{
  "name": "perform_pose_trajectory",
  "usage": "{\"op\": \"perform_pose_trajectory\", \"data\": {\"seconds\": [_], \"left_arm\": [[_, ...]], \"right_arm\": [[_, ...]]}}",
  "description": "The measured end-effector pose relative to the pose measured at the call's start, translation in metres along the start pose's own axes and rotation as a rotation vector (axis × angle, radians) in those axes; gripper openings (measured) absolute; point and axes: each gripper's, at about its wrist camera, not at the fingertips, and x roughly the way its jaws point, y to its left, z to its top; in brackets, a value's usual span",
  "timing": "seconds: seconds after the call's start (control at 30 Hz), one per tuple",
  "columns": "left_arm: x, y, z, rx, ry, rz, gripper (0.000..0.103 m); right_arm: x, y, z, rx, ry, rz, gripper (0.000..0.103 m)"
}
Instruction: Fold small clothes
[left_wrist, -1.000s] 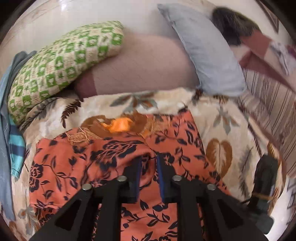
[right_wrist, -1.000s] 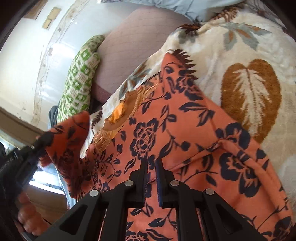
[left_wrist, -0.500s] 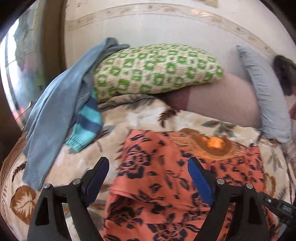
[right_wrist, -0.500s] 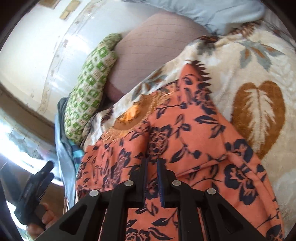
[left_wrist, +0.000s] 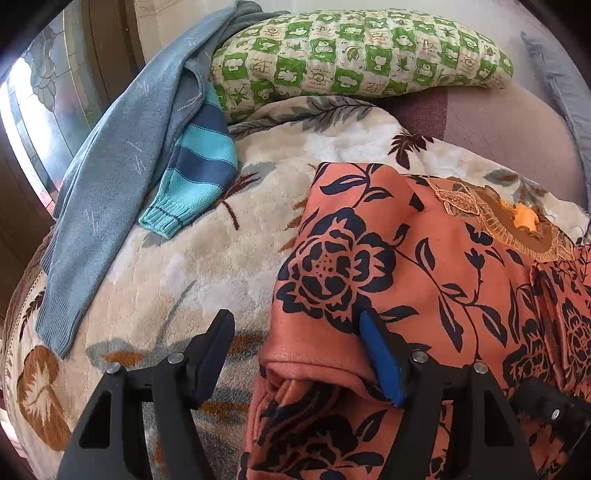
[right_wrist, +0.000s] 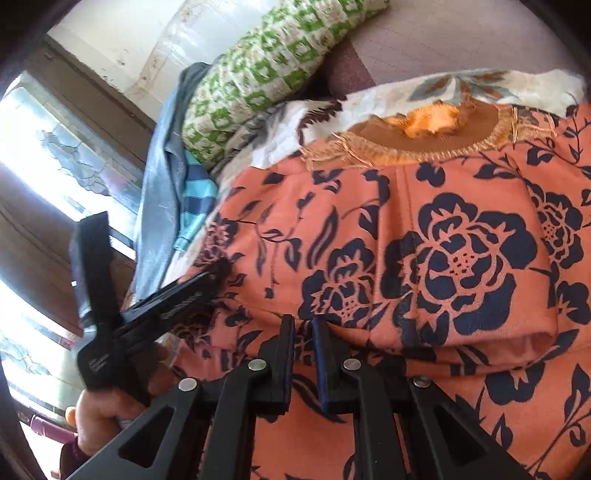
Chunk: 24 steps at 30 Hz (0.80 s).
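The orange flowered garment (left_wrist: 424, 280) is now laid on the leaf-patterned blanket (left_wrist: 207, 258), with its left side turned in over the middle so that a rolled fold edge is seen just ahead of the left gripper (left_wrist: 295, 354). A second ago that side was held up off the bed; it has since been let go and set down. The left gripper's jaws are spread, having just closed in a little from their widest. The fold edge lies between them, and the blue pad (left_wrist: 380, 362) rests against the cloth, but nothing is pinched. The right gripper (right_wrist: 303, 354) is pressed together on a pleat of the same garment near its lower part, as it was a second ago.

One side fold is judged done; the other side, and the fold from hem to neckline (right_wrist: 424, 140), are judged still to be made.

Counted: one orange garment in work; two further garments lying at the bed's edge, a grey-blue sweater (left_wrist: 122, 155) and a blue-striped knit (left_wrist: 199, 166); one green checked pillow (left_wrist: 362, 48); two grippers; one hand (right_wrist: 110, 410) seen on the left one.
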Motion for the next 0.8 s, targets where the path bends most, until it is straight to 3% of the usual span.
{"op": "perform_pose_trajectory", "data": {"seconds": [0.03, 0.1, 0.23, 0.3, 0.4, 0.5, 0.57, 0.67, 0.8], "left_arm": [[0.001, 0.001, -0.001, -0.007, 0.005, -0.006, 0.072], [0.001, 0.004, 0.001, -0.029, 0.021, -0.019, 0.072], [0.000, 0.004, 0.001, -0.028, 0.026, -0.008, 0.072], [-0.002, 0.003, 0.001, -0.025, 0.024, 0.001, 0.071], [-0.007, 0.005, 0.002, -0.040, 0.015, 0.012, 0.071], [-0.023, 0.004, 0.004, -0.024, -0.053, 0.049, 0.070], [-0.024, 0.001, 0.005, 0.007, -0.062, 0.061, 0.070], [-0.003, 0.001, -0.001, 0.012, 0.018, 0.079, 0.070], [-0.018, 0.004, 0.004, -0.008, -0.033, 0.076, 0.070]], "right_arm": [[-0.007, -0.008, 0.005, 0.026, -0.029, -0.004, 0.010], [-0.037, -0.026, 0.018, 0.063, -0.141, -0.135, 0.010], [-0.113, -0.097, 0.029, 0.308, -0.417, -0.344, 0.010], [-0.142, -0.126, 0.025, 0.412, -0.502, -0.383, 0.013], [-0.151, -0.136, 0.026, 0.422, -0.496, -0.333, 0.013], [-0.135, -0.114, 0.036, 0.314, -0.425, -0.241, 0.013], [-0.113, -0.101, 0.041, 0.243, -0.335, -0.228, 0.013], [-0.068, -0.115, 0.032, 0.285, -0.132, -0.296, 0.014], [-0.083, -0.103, 0.033, 0.251, -0.186, -0.276, 0.015]]}}
